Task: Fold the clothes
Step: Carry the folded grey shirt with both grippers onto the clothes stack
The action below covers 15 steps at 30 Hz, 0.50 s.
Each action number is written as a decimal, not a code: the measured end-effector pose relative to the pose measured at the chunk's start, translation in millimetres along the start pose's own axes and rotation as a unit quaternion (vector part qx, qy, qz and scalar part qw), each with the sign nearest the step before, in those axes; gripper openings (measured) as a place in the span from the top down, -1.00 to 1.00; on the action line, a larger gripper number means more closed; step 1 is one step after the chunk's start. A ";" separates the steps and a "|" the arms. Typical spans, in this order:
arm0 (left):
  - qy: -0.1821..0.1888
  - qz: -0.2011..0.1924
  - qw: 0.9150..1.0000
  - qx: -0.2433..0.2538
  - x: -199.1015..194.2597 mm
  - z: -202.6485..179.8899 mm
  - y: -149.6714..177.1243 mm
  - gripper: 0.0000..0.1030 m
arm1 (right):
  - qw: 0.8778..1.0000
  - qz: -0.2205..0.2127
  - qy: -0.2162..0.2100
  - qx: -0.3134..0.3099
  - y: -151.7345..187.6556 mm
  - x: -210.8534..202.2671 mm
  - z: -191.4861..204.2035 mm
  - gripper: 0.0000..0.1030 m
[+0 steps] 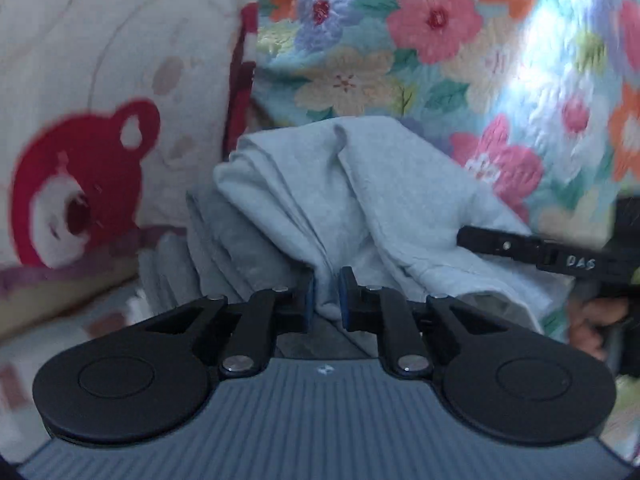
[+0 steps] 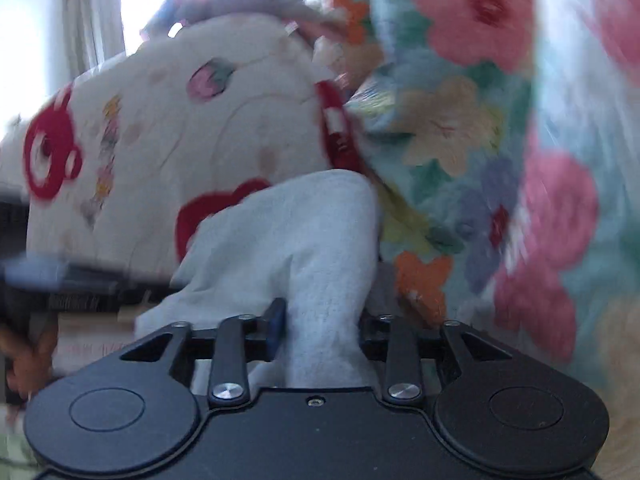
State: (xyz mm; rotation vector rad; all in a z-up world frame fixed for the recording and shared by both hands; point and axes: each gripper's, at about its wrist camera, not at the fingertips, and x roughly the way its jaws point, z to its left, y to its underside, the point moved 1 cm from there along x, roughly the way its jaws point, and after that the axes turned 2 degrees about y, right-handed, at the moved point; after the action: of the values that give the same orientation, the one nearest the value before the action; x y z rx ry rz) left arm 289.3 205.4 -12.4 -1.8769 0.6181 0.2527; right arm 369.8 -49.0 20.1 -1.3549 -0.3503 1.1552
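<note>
Cream blanket (image 1: pixel 100 40): far left of the left wrist view, printed with red bears; it stands as a soft wall behind the work; keep the garment from dragging against it
Left gripper (image 1: pixel 326 298): jaws drawn close together and clamped on a bunched fold of the grey garment (image 1: pixel 320 200); the cloth rises between the blue pads (image 1: pixel 308 300) and drapes forward in thick pleats; the pinch looks narrow, so hold it firm while the piece is carried
Grey garment, where it is: lifted off the bed, hung between the two grippers, in front of the cream blanket and the floral quilt (image 1: pixel 480 60)
Right gripper (image 2: pixel 320 328): seen from its own camera, jaws stand partly apart with a thick roll of the garment filling the gap; the left pad touches cloth, the right pad is hidden behind it, so I judge it gripped; in the left wrist view it enters from the right edge, a hand (image 1: pixel 592 320) beneath it
Step in hand, as I judge it: carrying a held edge across to lay one fold; both views are blurred
Doing it well: keep both grips level and the span taut; lower onto flat quilt; let go only once the layers lie square
</note>
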 end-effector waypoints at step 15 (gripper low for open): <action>0.038 -0.020 0.992 0.115 -19.1 -16.1 -13.9 0.62 | 0.991 -0.034 0.106 -0.073 -10.5 -19.4 37.2 -0.03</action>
State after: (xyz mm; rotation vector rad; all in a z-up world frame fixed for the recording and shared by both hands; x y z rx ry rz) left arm 278.8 200.1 13.6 -1.6807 0.6322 0.0805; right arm 336.8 -41.1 46.9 -1.5677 -0.3293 0.9333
